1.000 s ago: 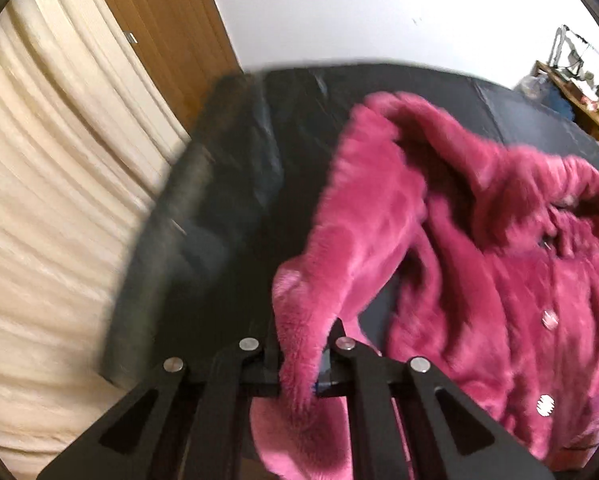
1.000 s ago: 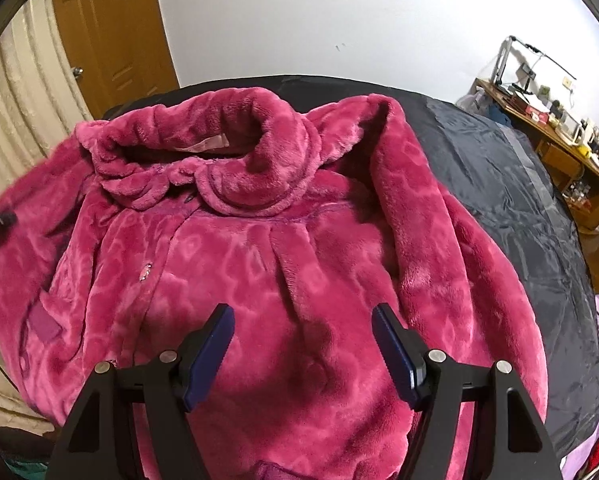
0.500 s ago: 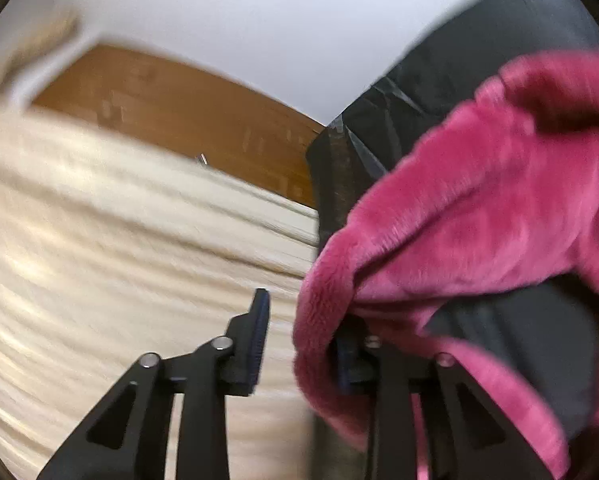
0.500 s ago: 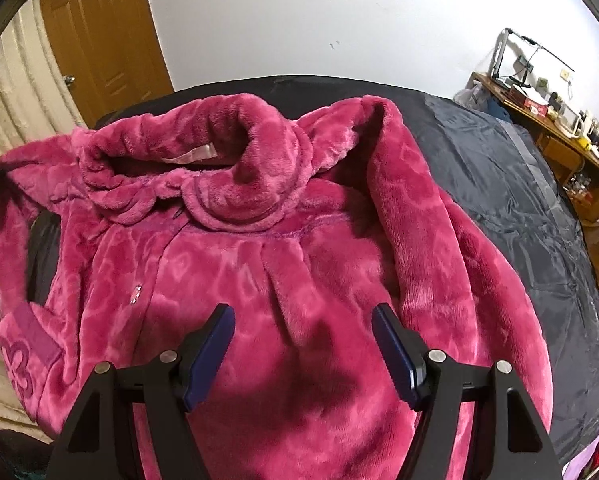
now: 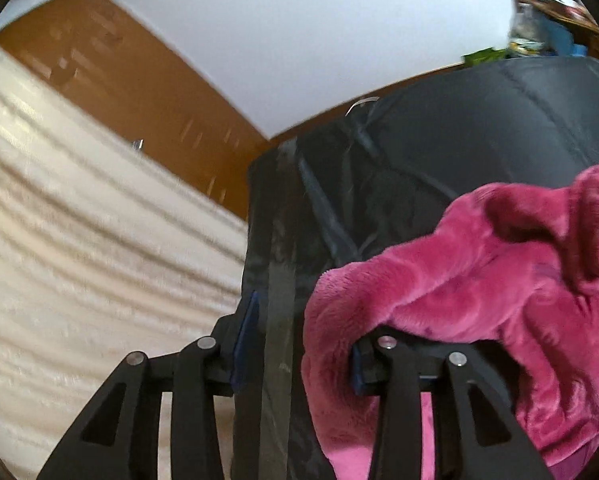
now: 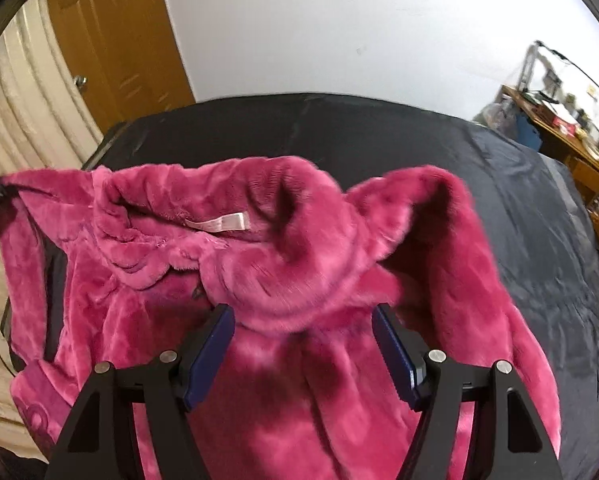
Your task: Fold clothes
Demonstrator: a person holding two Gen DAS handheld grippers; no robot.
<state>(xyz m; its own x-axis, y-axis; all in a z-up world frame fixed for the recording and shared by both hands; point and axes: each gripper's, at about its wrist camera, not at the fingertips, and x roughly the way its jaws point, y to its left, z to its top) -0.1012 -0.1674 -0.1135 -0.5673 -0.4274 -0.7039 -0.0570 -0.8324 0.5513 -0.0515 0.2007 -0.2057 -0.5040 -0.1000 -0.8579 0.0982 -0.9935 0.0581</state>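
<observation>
A fluffy magenta fleece jacket [image 6: 299, 264] lies front-up on a bed under a black cover [image 6: 379, 132], its collar and pale pink label [image 6: 219, 224] facing me. My right gripper [image 6: 301, 356] hovers open just below the collar, blue pads wide apart over the chest. In the left wrist view, the jacket's sleeve [image 5: 439, 288] drapes over the right finger of my left gripper [image 5: 299, 354]. Its jaws are opening: the left pad stands free, and fabric rests against the right pad only. Bed edge shows through the gap.
A cream curtain [image 5: 79, 260] hangs left of the bed, with a wooden door [image 6: 115, 40] behind it. A white wall [image 6: 339, 32] backs the bed. A cluttered wooden desk [image 6: 571, 136] stands at the far right. Bare black cover [image 6: 539, 220] lies right of the jacket.
My left gripper's jaws went from shut on the sleeve to apart, and the sleeve now hangs over one finger. My right gripper moved forward from the jacket's chest to the collar, still open.
</observation>
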